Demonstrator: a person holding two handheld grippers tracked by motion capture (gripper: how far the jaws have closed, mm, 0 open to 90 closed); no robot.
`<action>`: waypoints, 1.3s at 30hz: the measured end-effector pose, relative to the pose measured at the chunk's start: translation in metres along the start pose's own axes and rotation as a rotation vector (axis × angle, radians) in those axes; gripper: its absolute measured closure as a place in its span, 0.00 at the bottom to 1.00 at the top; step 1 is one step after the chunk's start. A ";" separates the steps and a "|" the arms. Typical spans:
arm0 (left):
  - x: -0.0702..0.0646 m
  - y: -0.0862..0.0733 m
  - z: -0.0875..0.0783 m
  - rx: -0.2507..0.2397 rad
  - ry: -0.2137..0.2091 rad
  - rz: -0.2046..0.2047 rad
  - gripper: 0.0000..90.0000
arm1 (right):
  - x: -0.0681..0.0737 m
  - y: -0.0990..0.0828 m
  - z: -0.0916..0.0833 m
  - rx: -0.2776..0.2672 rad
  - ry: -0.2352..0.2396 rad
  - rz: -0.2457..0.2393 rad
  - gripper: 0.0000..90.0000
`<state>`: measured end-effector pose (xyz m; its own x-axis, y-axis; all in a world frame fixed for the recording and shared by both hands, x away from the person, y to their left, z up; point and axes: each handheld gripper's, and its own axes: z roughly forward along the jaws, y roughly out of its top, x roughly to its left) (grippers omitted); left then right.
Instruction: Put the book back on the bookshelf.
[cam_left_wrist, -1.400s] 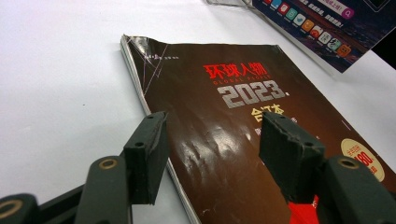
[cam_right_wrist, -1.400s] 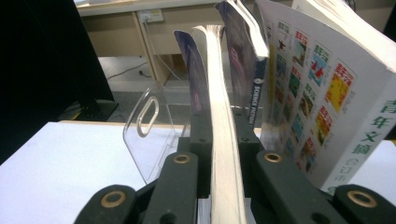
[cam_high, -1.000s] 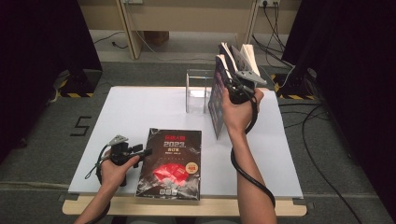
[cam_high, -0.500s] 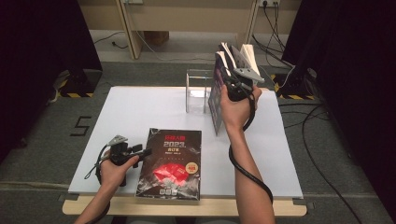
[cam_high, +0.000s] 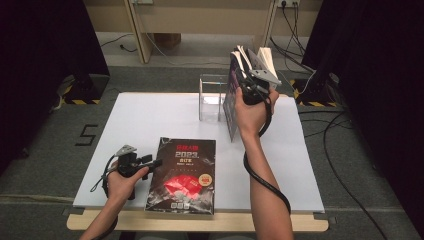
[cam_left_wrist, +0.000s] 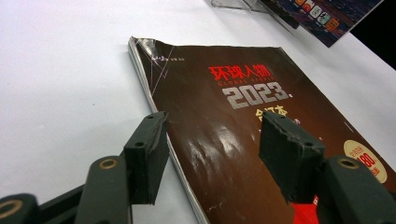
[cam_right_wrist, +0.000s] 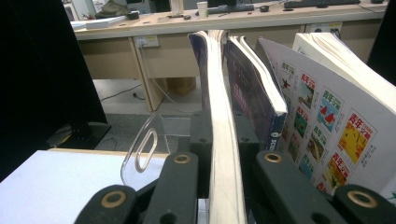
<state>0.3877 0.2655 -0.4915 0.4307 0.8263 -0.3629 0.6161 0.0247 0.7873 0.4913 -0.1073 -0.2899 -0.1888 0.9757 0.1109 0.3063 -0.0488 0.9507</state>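
The white rectangular surface carries a dark brown glossy magazine lying flat just right of the wide-open left claw. The right claw grips an upright purple-covered paperback, a clear acrylic stand at its left.

In the left gripper view the dark magazine runs off the bottom and right edges, and the small print under its "2023" is partly hidden behind a jaw. In the right gripper view the held magazine hides the clear stand's right part. In the high view the right hand covers the right gripper, so its jaws cannot be made out there.
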 end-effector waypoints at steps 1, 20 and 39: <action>0.000 0.000 0.000 0.000 0.000 0.000 0.46 | 0.000 0.000 0.001 0.001 0.000 0.004 0.92; 0.001 0.001 -0.001 -0.011 0.003 -0.003 0.46 | 0.000 0.003 0.008 -0.018 -0.015 -0.003 0.92; 0.002 0.001 -0.002 -0.008 0.004 -0.004 0.46 | 0.000 0.006 0.018 -0.020 -0.031 0.007 0.92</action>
<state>0.3879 0.2681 -0.4907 0.4254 0.8287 -0.3637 0.6122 0.0325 0.7901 0.5097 -0.1037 -0.2895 -0.1572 0.9815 0.1092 0.2892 -0.0600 0.9554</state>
